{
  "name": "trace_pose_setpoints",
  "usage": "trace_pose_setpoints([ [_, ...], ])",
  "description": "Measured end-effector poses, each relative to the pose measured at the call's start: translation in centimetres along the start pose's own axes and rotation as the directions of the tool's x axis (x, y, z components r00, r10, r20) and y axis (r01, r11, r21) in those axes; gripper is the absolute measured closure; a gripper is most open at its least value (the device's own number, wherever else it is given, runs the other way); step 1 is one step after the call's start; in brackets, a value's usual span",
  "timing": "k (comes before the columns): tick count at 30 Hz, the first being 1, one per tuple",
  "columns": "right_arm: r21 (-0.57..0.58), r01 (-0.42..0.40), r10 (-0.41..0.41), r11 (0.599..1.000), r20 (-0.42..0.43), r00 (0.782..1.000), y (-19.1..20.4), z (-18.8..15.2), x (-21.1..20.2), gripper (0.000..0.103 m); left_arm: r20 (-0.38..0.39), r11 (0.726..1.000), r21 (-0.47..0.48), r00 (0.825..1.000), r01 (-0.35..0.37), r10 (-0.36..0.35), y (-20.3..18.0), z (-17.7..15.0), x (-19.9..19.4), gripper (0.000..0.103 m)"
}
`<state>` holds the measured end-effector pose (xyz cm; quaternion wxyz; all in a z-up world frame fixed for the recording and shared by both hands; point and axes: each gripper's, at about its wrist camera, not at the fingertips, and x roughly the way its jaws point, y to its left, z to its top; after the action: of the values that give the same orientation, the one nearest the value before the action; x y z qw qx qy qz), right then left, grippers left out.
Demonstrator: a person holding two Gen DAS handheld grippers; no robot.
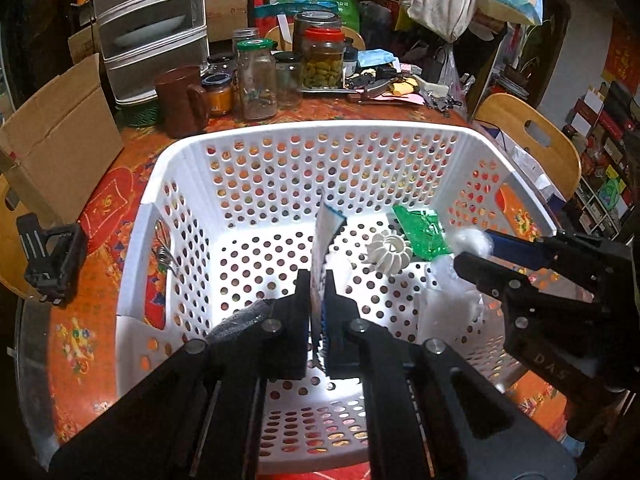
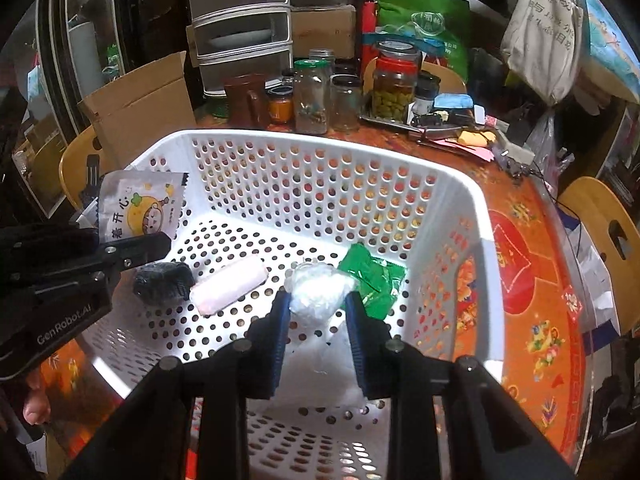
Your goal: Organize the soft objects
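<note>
A white perforated basket (image 1: 280,136) (image 2: 320,140) stands on the red table. My left gripper (image 1: 318,280) is shut on a flat white cartoon packet (image 1: 326,232), held edge-on over the basket; the packet's face shows in the right wrist view (image 2: 138,208). My right gripper (image 2: 318,300) is closed around a white crinkly plastic bag (image 2: 318,290), also seen in the left wrist view (image 1: 470,240). On the basket floor lie a green packet (image 2: 374,280), a pink soft roll (image 2: 228,284), a black soft lump (image 2: 164,282) and a white ribbed ball (image 1: 390,254).
Glass jars (image 1: 256,80), a brown mug (image 1: 182,100), a cardboard box (image 1: 56,136) and stacked drawers (image 1: 152,28) crowd the table behind the basket. A black clamp (image 1: 52,260) sits at the left edge. Wooden chairs (image 2: 600,232) stand around.
</note>
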<state>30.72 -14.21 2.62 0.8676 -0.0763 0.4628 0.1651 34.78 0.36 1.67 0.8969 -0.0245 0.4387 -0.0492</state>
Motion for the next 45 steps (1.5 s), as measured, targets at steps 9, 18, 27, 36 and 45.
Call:
trace_pose_setpoints([
  [9, 0.018, -0.032, 0.030, 0.999, 0.090, 0.996, 0.0, -0.4, -2.2, 0.021, 0.071, 1.000, -0.006, 0.997, 0.024, -0.023, 0.4, -1.0, -2.5, 0.031],
  [18, 0.051, -0.025, 0.017, 0.998, 0.138, 0.990, -0.9, -0.7, -4.7, 0.001, 0.135, 0.997, 0.032, 0.989, -0.066, 0.061, 0.6, -2.0, -6.1, 0.000],
  [27, 0.037, 0.022, -0.026, 0.999, 0.133, 0.991, -0.2, -2.5, -6.1, 0.000, 0.154, 0.994, 0.060, 0.985, -0.089, 0.079, -0.1, -3.9, -9.2, 0.000],
  [36, 0.039, 0.056, -0.063, 0.998, 0.200, 0.978, 1.3, -6.9, -12.1, 0.000, 0.231, 0.991, 0.059, 0.968, -0.119, 0.102, 0.7, -9.3, -15.6, 0.000],
  [45, 0.074, 0.036, -0.058, 0.997, 0.320, 0.946, 3.6, -15.5, -22.0, 0.000, 0.329, 0.980, -0.077, 0.923, -0.182, 0.198, 2.2, -20.1, -25.8, 0.000],
])
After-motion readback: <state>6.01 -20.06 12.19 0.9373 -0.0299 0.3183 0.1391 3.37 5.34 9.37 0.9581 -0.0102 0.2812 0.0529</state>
